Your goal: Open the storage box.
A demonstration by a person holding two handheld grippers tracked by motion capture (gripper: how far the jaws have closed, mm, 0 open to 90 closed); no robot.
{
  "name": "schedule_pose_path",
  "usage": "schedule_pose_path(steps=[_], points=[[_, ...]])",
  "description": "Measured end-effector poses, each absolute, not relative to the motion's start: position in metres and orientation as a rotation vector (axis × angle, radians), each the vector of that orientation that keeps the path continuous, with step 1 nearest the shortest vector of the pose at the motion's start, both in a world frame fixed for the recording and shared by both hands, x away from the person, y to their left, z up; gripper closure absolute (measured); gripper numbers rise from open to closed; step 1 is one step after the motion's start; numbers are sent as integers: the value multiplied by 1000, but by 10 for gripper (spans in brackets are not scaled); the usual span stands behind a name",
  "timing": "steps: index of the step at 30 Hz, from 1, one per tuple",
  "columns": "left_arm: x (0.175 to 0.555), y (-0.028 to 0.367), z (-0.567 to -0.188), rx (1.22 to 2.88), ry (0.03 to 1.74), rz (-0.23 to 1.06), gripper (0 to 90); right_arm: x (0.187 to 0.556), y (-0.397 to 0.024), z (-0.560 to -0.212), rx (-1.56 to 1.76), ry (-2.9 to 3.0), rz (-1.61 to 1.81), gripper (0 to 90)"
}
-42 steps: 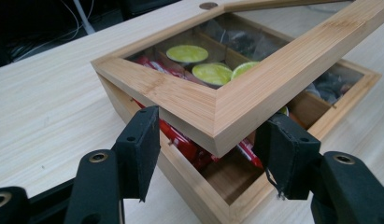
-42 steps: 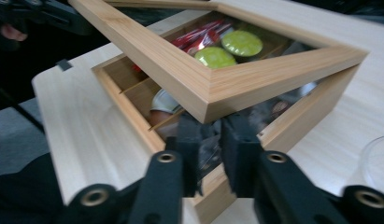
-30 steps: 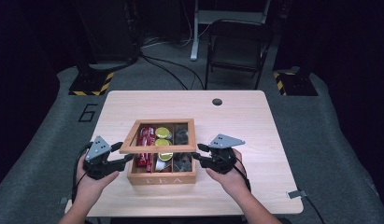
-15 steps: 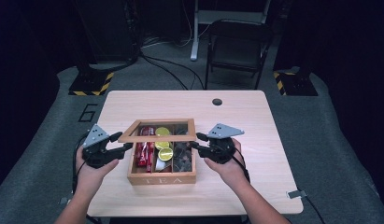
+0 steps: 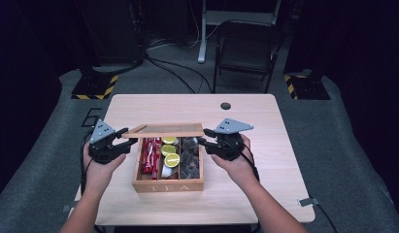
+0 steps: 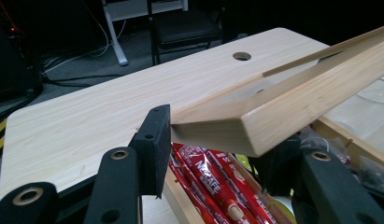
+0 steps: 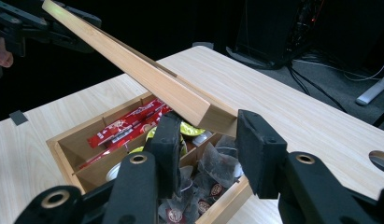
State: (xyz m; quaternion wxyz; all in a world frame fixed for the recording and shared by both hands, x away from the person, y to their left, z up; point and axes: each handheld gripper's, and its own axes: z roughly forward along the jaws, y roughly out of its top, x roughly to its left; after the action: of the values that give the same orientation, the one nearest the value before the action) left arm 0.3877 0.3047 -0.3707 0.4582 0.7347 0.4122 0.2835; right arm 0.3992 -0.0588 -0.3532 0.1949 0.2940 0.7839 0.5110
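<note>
Dark room behind, grey carpeted floor, folding chair seen beyond the far edge of the light wood table. Round cable hole noted in the tabletop, ahead of the right gripper.

Wooden box marked "TEA" is sat between the two grippers, near the person's edge of the table. Its framed lid is held raised above the box, tilted, far side lower toward the hinge edge.

Left gripper: jaws are set about the lid's left corner, gap matched to the frame's thickness. In the left gripper view, the left pad is pressed on the lid frame; the other pad is mostly hidden under the wood. Gripped, as far as can be told.

Right gripper: jaws are closed onto the lid's right corner; in the right gripper view the corner is pinched between both pads.

Below the lid, between the tongs: red Nescafe stick packs in the compartment nearest the left gripper, yellow-green capsules in the middle one, dark tea sachets in the compartment nearest the right gripper. White item beside the capsules can't be identified.

Both hands are wrapped round the gripper handles.
</note>
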Motion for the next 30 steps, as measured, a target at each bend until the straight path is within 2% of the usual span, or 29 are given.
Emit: schedule_pose_path(steps=[17,30], points=[[404,313,-365,1768,999,651,567,413,-53,-342,861,2165,1426,577],[414,317,-362,1733,989,637,573,407,-52,-358,892,2165,1390,517]])
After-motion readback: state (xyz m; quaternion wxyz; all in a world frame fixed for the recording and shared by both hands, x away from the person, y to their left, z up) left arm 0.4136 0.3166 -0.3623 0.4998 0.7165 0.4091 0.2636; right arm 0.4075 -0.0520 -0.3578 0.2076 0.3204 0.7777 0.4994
